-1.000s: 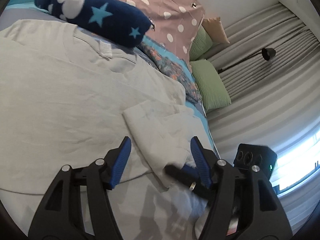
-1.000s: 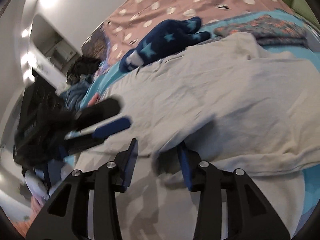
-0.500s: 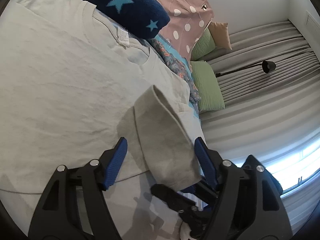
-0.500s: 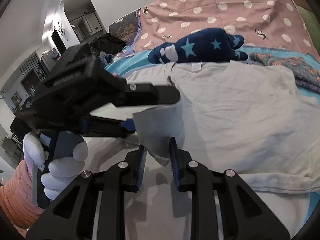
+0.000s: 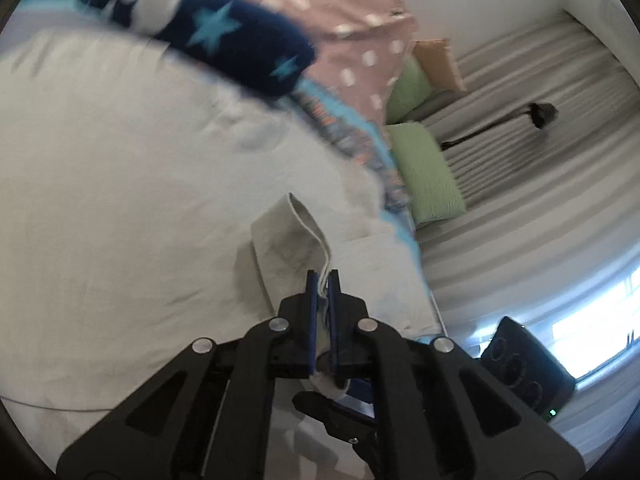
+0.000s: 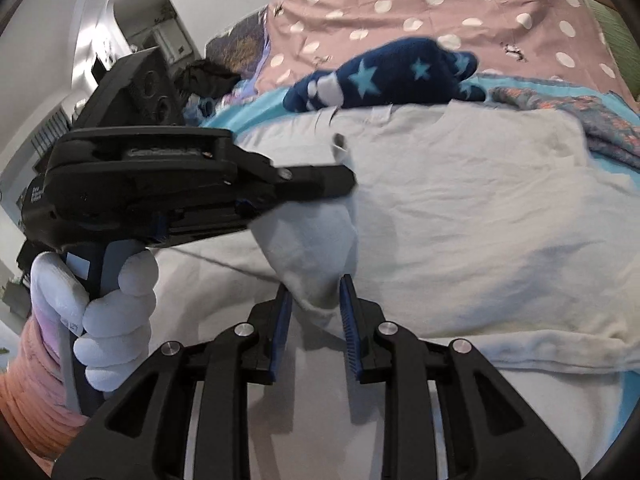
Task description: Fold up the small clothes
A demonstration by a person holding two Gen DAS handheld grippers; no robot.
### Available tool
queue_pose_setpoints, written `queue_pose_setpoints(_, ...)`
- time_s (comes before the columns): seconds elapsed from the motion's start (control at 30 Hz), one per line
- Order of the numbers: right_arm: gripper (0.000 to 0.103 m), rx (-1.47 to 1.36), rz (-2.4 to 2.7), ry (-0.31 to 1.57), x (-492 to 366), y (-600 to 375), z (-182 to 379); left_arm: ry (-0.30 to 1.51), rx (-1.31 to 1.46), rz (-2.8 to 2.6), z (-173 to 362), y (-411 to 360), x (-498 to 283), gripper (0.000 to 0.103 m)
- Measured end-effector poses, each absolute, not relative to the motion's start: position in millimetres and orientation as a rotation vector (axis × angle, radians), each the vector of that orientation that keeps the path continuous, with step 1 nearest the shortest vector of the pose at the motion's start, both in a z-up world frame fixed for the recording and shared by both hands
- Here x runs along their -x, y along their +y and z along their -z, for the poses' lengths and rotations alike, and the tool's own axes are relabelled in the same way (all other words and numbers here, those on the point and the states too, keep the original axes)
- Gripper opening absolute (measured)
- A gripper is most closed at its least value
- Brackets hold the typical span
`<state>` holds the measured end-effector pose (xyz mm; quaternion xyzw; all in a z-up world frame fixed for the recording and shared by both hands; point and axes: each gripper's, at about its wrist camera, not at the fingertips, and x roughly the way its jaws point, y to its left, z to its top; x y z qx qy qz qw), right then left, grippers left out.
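The pale grey T-shirt (image 6: 460, 208) lies spread flat on the bed (image 6: 320, 432), and everything else is placed here in relation to it. A small pale cloth (image 5: 288, 236), folded into a narrow strip, is lifted just above the shirt's lower hem area. The left tongs (image 5: 323, 276) are pinched tight on one end of this cloth, blue pads pressed together with the white edge of the fabric caught between them. In the right wrist view the same cloth (image 6: 316, 248) hangs down from the left tongs (image 6: 340, 180), which come in from the side over the shirt, their handle gripped by a white-gloved hand (image 6: 104, 304). The right tongs (image 6: 314, 300) stand apart to a moderate width, their blue pads either side of the cloth's lower hanging end; whether the pads touch the fabric cannot be told. Beyond the shirt's collar lies a navy blue plush piece with light blue stars (image 6: 392, 76), and past that a dusty pink spread with white dots (image 6: 480, 12). Off the shirt's far side edge sits patterned turquoise bedding (image 6: 592, 120), and in the left wrist view green pillows (image 5: 424, 168) rest beyond the shirt against grey pleated curtains (image 5: 540, 184).
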<state>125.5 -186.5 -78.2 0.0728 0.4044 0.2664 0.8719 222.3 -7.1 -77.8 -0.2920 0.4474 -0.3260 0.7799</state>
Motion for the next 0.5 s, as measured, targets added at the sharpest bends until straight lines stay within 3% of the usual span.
queue_pose_setpoints(0.07,0.035,-0.150,-0.516,0.827,-118,-203,70,0.914,0.617,0.749,51,-8,-221,0.005)
queue_pose_setpoints(0.4,0.035,-0.322,-0.137,0.869,-104,-321,88,0.619,0.568,0.789,-78,33,-215,0.004)
queue_pose_setpoints(0.5,0.035,-0.368,-0.059,0.885,-105,-334,96,0.567,0.538,0.734,-90,55,-207,0.004)
